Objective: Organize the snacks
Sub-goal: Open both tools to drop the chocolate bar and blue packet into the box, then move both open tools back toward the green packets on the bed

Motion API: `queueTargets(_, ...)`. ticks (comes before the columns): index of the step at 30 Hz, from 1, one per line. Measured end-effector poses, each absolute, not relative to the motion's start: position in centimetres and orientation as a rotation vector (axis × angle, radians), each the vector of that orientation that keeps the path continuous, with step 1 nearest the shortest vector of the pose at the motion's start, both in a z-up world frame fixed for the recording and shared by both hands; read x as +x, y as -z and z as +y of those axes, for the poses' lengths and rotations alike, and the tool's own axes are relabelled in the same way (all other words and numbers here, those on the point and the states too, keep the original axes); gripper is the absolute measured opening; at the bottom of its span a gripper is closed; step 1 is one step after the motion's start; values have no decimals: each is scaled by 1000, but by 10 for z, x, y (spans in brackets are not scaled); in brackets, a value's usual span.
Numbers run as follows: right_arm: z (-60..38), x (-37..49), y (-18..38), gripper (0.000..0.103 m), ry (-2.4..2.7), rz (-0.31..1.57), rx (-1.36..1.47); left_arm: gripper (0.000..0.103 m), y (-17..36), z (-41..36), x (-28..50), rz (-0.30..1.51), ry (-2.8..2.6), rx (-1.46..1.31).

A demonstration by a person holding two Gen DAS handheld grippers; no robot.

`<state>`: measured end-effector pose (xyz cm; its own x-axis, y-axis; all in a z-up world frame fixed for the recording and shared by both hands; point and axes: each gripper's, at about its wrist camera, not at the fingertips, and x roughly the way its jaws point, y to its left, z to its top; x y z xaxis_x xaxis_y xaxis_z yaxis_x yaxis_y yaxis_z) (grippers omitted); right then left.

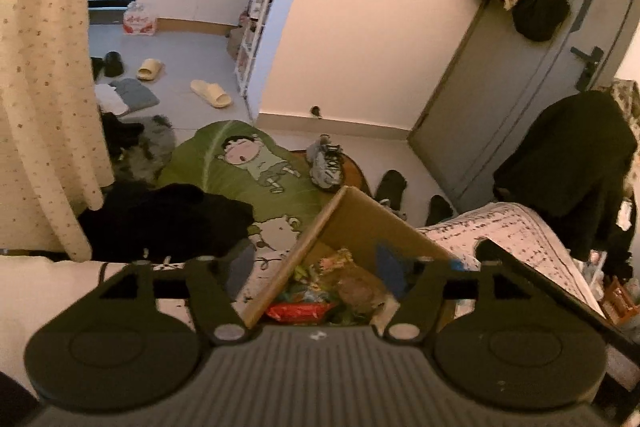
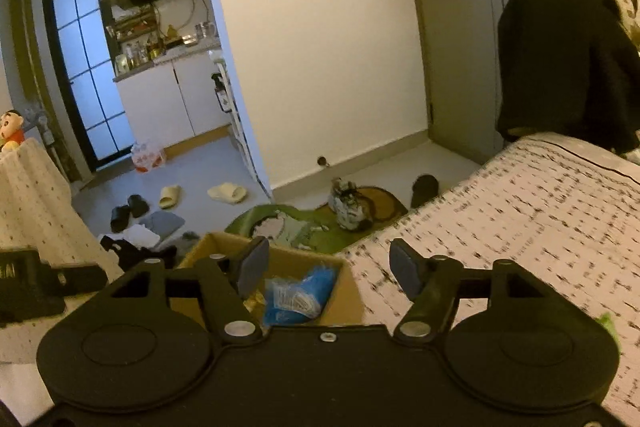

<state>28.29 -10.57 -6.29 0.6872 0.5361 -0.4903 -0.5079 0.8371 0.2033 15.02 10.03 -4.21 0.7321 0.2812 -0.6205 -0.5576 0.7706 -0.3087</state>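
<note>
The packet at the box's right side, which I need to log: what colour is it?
Blue packet, lying in the cardboard box; the right wrist view shows it best.

Lower centre of the left wrist view, the open brown cardboard box [image 1: 360, 223] is cut off by the gripper body, and the heap of bright snack wrappers [image 1: 320, 291] inside blurs together, so no packet can be told apart. In the right wrist view, the crinkled blue plastic packet [image 2: 300, 291] in the box is part hidden behind a finger pad. Lower right, a small green scrap [image 2: 608, 323] is too blurred to identify.
</note>
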Motion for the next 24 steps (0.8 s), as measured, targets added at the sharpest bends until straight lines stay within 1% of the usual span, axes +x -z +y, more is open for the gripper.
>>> queueTargets(5, -119, 274, 50, 66, -597, 567, 32, 83, 37, 98, 147, 568, -517, -515)
queueTargets(6, -120, 272, 46, 68, -600, 563, 21, 84, 37, 97, 147, 568, -520, -516)
queueTargets(8, -124, 267, 39, 71, -600, 561, 4, 86, 34, 95, 145, 570, -523, -517)
queueTargets(10, -128, 263, 34, 77, -593, 558, -3, 89, 32, 93, 144, 576, -515, -518)
queueTargets(11, -132, 261, 32, 78, -587, 555, -3, 90, 30, 92, 143, 590, -505, -517)
queueTargets(14, -143, 259, 26, 82, -567, 555, -3, 90, 26, 88, 142, 604, -478, -519)
queueTargets(16, -152, 258, 21, 91, -553, 554, 7, 90, 23, 84, 139, 599, -482, -509)
queueTargets(18, -161, 255, 17, 97, -536, 544, -9, 91, 20, 81, 136, 595, -480, -507)
queueTargets(22, -187, 243, 16, 103, -507, 523, -51, 95, 16, 77, 133, 601, -472, -518)
queueTargets(24, -200, 239, 20, 103, -491, 526, -44, 96, 14, 75, 133, 603, -461, -525)
